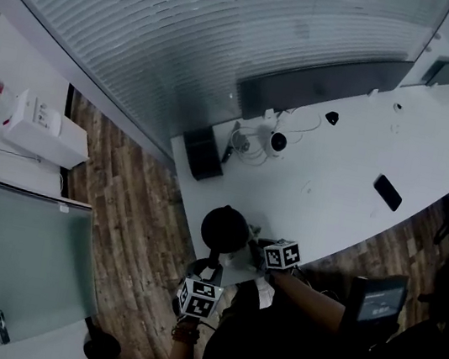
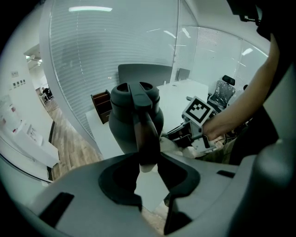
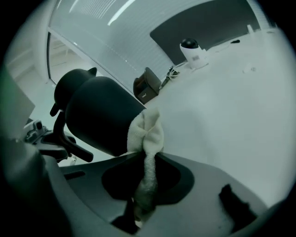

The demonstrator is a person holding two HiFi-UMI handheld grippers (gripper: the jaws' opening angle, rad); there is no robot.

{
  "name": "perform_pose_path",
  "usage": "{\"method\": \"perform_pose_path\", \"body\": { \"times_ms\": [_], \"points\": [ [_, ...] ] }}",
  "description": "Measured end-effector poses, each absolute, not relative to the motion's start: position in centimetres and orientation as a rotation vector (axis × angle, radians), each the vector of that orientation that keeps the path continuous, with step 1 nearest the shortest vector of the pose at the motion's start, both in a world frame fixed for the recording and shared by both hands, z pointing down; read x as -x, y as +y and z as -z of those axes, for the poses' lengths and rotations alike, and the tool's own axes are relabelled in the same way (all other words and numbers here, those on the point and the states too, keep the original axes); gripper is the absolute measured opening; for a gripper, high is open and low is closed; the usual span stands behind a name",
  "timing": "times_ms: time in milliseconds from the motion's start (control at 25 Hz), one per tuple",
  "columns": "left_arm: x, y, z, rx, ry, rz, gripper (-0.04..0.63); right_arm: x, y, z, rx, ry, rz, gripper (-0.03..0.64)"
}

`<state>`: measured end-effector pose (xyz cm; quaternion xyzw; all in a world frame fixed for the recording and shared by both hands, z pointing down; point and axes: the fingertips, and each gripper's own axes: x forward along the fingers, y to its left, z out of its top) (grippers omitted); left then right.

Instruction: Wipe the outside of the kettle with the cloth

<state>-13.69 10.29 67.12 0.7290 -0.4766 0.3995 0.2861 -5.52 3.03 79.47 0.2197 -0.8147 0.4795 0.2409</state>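
**Cloth laid on the kettle's flank, handle pinned**

The wiping step is judged to be under way. The dark kettle [image 1: 225,227] is seen upright on the near corner of the white table [image 1: 352,179], close to the person. Its handle [image 2: 144,134] is pinched between the jaws of the left gripper [image 2: 148,164], which are part closed with the bar wedged between the pads. That gripper is angled steeply down onto the handle from the near side of the kettle, and the wrist is held low behind it.

On the kettle's right, a pale cloth [image 3: 148,132] is clamped in the right gripper [image 3: 145,166]. The jaws are drawn in on a twisted neck of fabric, and the bunched end is pushed forward against the kettle's rounded wall. From the head view, the right forearm is seen reaching in across the table edge towards the kettle, with the gripper tilted down only moderately.

Only one patch of the wall is covered by the cloth, so most of the outside is judged to be unwiped. Next, a sweep round or down the body is called for. Pressure must be kept on the fabric and the handle held firm, so that the kettle is not pushed off the near edge
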Motion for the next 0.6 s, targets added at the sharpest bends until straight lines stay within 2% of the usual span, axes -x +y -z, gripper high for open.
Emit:
{"method": "perform_pose_path", "body": {
  "times_ms": [160, 320, 480, 600],
  "points": [
    [13.7, 10.7, -67.2, -1.934, -1.268, -1.076, 0.126, 4.4, 4.0, -77.0, -0.468, -2.289, -1.404, 0.057],
    [14.0, 10.3, -67.2, -1.927, -1.263, -1.098, 0.127, 2.6, 3.9, -69.1, -0.351, -2.464, -1.418, 0.057],
    [13.9, 10.2, -67.2, -1.926, -1.280, -1.153, 0.126, 4.8, 2.7, -61.7, -0.166, -2.637, -1.296, 0.057],
    [13.9, 10.4, -67.3, -1.946, -1.298, -1.252, 0.127, 7.4, 1.4, -60.7, -0.150, -2.654, -1.207, 0.057]
  ]
}}
